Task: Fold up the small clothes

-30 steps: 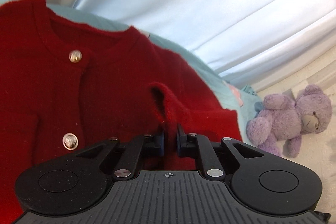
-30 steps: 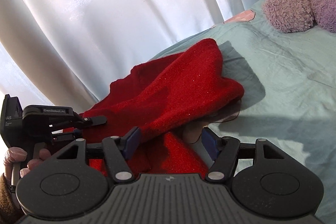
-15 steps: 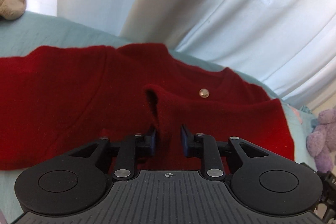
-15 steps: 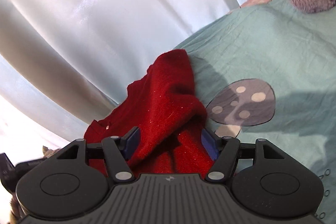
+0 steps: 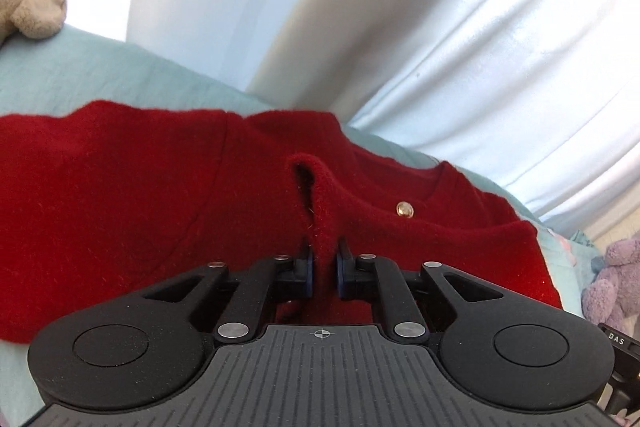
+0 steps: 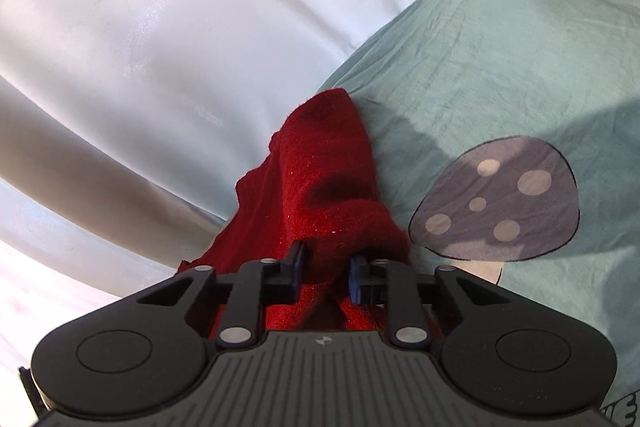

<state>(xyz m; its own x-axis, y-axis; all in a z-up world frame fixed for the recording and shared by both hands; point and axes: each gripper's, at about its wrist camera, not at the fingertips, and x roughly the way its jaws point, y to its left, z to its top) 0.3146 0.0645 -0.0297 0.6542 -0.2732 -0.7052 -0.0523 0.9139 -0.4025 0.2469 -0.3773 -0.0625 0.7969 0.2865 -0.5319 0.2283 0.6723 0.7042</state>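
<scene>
- Red cardigan (image 5: 160, 211) lies on the teal sheet (image 6: 500, 59), its long axis running across our left view, neckline toward the curtain (image 5: 440, 27).
- Our left gripper (image 5: 323, 269) pinches a raised fold.
- Our right gripper (image 6: 324, 269), jaws just closing, clamps bunched knit at the cardigan's edge.
- Bare sheet opens rightward, over the mushroom print (image 6: 500, 203).

"DAS" — perhaps cut off — black part (image 5: 618, 341)

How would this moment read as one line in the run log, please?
left claw: shut on red cardigan | right claw: just closed on red cardigan | surface: green bedsheet | fold: unfinished
</scene>
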